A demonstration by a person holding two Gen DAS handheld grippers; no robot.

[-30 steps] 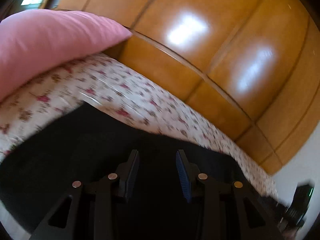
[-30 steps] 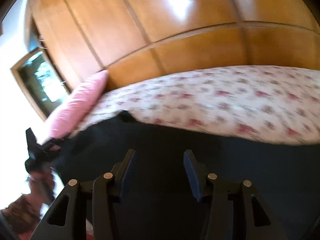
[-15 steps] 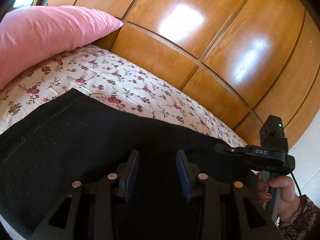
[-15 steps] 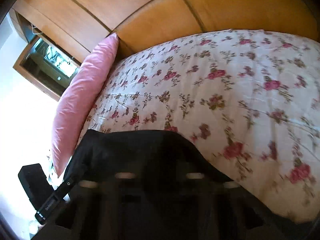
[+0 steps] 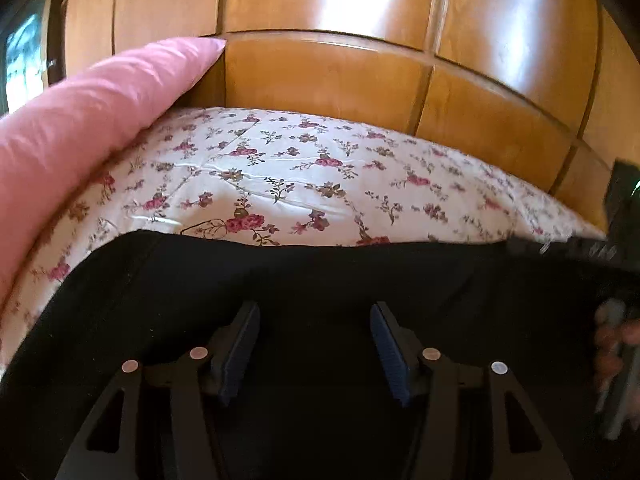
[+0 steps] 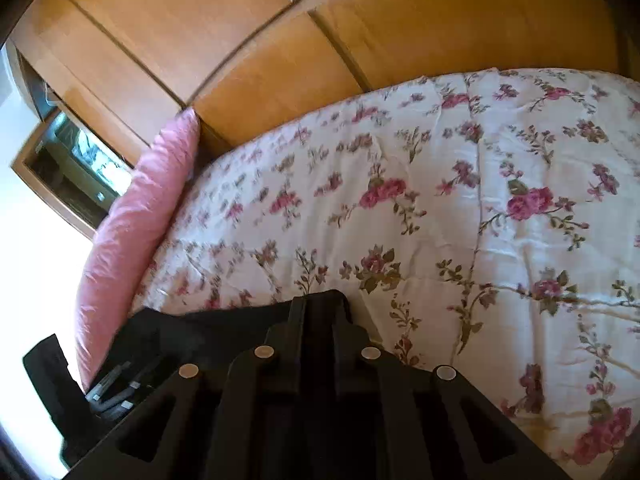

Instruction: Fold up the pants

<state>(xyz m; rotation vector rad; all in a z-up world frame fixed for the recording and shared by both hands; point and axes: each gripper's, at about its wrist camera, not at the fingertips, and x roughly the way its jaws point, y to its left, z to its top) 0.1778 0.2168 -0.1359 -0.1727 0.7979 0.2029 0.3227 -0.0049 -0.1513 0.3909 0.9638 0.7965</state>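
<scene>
The black pants (image 5: 304, 276) lie flat on a floral bedspread (image 5: 288, 176), filling the lower half of the left wrist view. My left gripper (image 5: 314, 312) is open, its blue-padded fingers spread over the black cloth with nothing between them. In the right wrist view my right gripper (image 6: 320, 304) is shut on a corner of the pants (image 6: 224, 328), the cloth pinched between its fingers. The right gripper also shows blurred at the right edge of the left wrist view (image 5: 616, 320).
A pink pillow (image 5: 80, 120) lies along the left side of the bed, also in the right wrist view (image 6: 136, 236). Wooden wardrobe panels (image 5: 360, 72) rise behind the bed. The floral bedspread (image 6: 480, 220) stretches beyond the pants.
My right gripper has closed on the pants corner. My left gripper has opened wider and turned over the cloth.
</scene>
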